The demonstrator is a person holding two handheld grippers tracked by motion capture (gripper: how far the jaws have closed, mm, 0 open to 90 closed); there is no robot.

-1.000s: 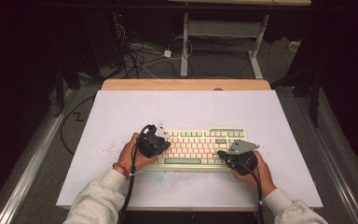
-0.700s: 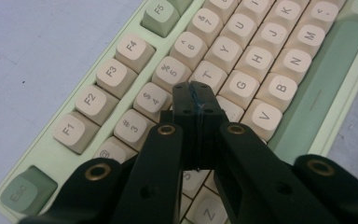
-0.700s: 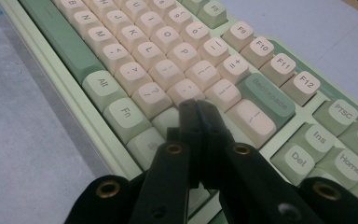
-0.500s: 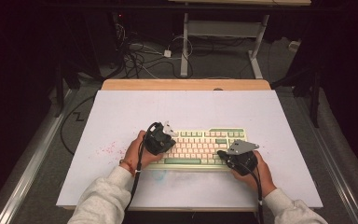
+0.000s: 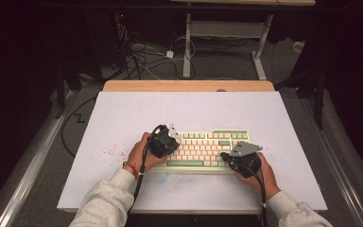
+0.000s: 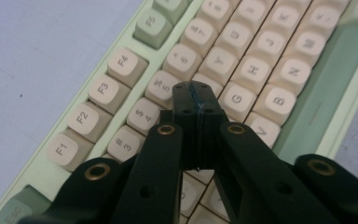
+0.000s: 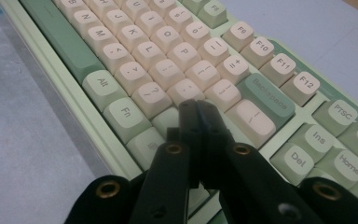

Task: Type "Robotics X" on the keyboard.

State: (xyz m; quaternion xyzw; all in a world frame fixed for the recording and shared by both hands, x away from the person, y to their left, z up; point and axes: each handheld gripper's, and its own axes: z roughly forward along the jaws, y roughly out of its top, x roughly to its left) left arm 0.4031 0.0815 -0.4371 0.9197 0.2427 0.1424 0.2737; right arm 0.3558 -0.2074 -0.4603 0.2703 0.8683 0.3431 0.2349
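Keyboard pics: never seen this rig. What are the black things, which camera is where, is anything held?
A person sits at a white table holding a two-jaw gripper in each hand: left gripper, right gripper. The high view looks down from above the person's side. The other two views come from cameras riding on the grippers, looking along their black jaws. On the table lies a green and cream keyboard. Both grippers are shut and hold nothing. The left gripper tip sits over the keys near 5 and G; the right gripper is near the right end of the letter rows, below Backspace.
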